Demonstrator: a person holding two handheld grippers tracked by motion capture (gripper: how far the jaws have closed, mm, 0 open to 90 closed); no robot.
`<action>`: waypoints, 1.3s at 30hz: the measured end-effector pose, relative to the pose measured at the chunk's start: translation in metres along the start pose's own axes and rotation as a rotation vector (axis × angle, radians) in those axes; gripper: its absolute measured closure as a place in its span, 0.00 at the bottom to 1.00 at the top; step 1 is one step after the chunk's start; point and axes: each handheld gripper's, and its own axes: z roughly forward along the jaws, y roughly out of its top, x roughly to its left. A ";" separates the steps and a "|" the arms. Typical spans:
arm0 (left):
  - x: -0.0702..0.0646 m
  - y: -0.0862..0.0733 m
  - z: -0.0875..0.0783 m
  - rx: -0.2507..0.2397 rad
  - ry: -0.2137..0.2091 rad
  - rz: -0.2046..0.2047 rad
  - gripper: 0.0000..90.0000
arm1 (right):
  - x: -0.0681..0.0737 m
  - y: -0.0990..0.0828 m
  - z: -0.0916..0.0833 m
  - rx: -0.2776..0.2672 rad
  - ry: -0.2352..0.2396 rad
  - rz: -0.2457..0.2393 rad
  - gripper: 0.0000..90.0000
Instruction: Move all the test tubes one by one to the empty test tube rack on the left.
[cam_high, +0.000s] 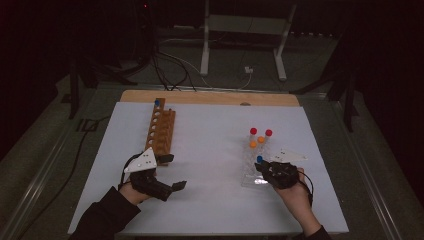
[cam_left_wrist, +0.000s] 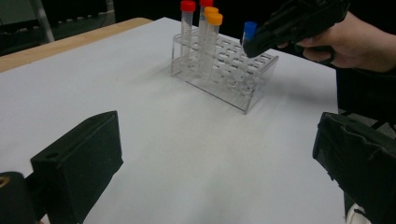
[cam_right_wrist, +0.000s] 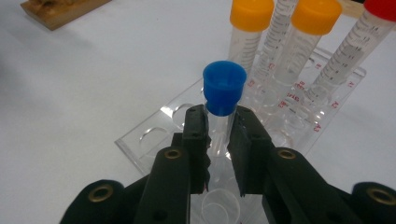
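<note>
Gripping: right gripper (cam_right_wrist: 218, 128) has its jaws pressed on the blue-capped tube (cam_right_wrist: 223, 91), just below the cap.
Tube position: upright, lower end down in the near part of the clear rack (cam_right_wrist: 154, 140); whether it rests on the rack floor I cannot tell.
Rack contents: two orange-capped tubes (cam_right_wrist: 252, 18) and a red-capped tube (cam_right_wrist: 380, 9) stand farther back in the same rack, apart from the held tube.
Rack place: right half of the white table (cam_high: 210, 145), in front of the person's right hand (cam_high: 295, 192).
Left gripper (cam_high: 172, 172): jaws spread wide, nothing between them; it sits low over the table's left half, aimed toward the rack.
Wooden rack (cam_high: 160, 131): just beyond the left gripper, with a blue-capped tube at its far end (cam_high: 157, 102).
</note>
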 end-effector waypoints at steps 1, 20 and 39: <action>0.000 0.000 0.000 0.001 0.004 -0.001 0.03 | 0.000 0.001 -0.001 -0.007 -0.001 0.001 0.86; -0.002 0.008 -0.002 0.001 -0.027 -0.021 0.03 | 0.023 0.032 -0.049 -0.191 -0.011 -0.060 0.86; -0.026 0.029 0.002 -0.018 -0.099 0.006 0.03 | 0.091 0.034 -0.019 -0.143 0.239 -0.166 0.86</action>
